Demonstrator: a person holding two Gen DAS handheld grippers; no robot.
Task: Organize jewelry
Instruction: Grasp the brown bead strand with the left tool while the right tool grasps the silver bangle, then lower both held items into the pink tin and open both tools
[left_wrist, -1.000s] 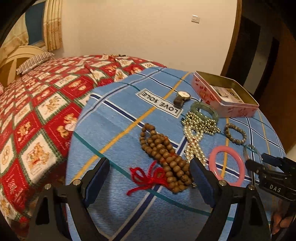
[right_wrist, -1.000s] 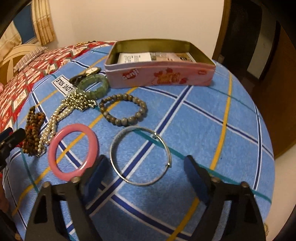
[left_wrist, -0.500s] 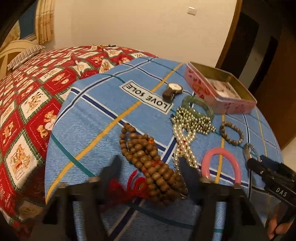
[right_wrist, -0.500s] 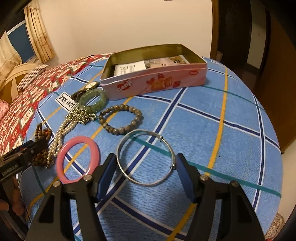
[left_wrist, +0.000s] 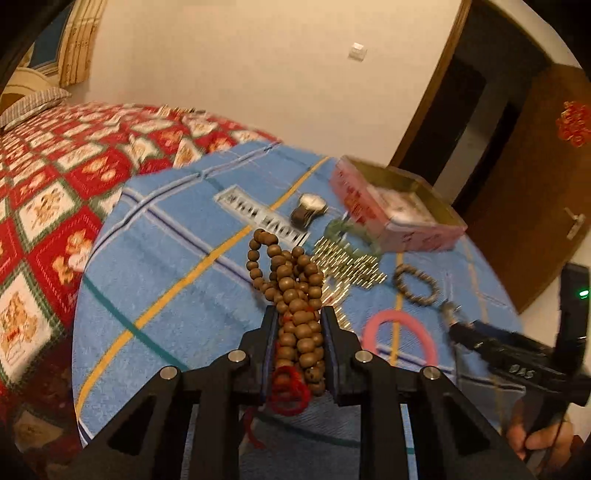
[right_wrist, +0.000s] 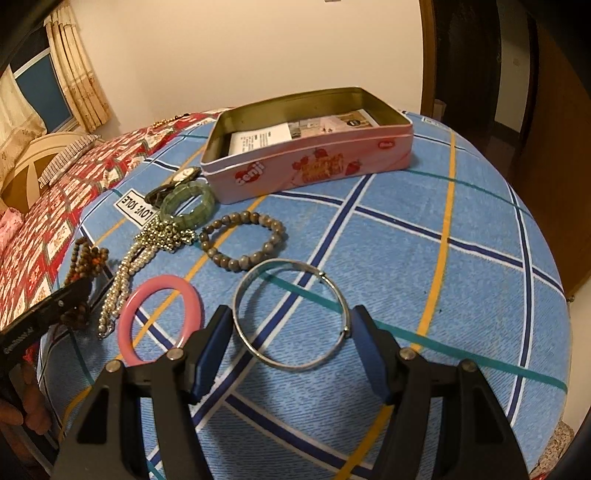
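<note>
Item 1, at 9 o'clock of the spread: wooden bead necklace (left_wrist: 295, 295) with red cord tassel (left_wrist: 290, 391). A second ago it lay loose between wide-apart jaws; now the left gripper (left_wrist: 298, 325) is clenched on its lower strands, with the upper loops fanned forward above the cloth. By the motion blur it is probably being lifted. Judged: first piece secured, transfer to the box not yet made.

Item 2, centre: pearl strand (right_wrist: 147, 266), knotted, lying flat, untouched. At 12 o'clock of it sit the green stone bracelet (right_wrist: 188, 203) and the wristwatch (right_wrist: 177, 181); both are near the box front.

Item 3, at 3 o'clock of the pearls: grey bead bracelet (right_wrist: 243, 240), flat.

Item 4, at 6 o'clock of the pearls: pink bangle (right_wrist: 160, 317), flat.

Item 5, beside the pink bangle: silver bangle (right_wrist: 291, 314), lying between the parted fingers of the right gripper (right_wrist: 291, 347). The jaws have narrowed since a second ago yet remain released, gripping nothing.

Container, at 12 o'clock of the spread: pink tin box (right_wrist: 314, 170), lid off, on the blue plaid cloth (right_wrist: 443, 295). Contents: printed paper cards only; no jewelry visible inside.
</note>
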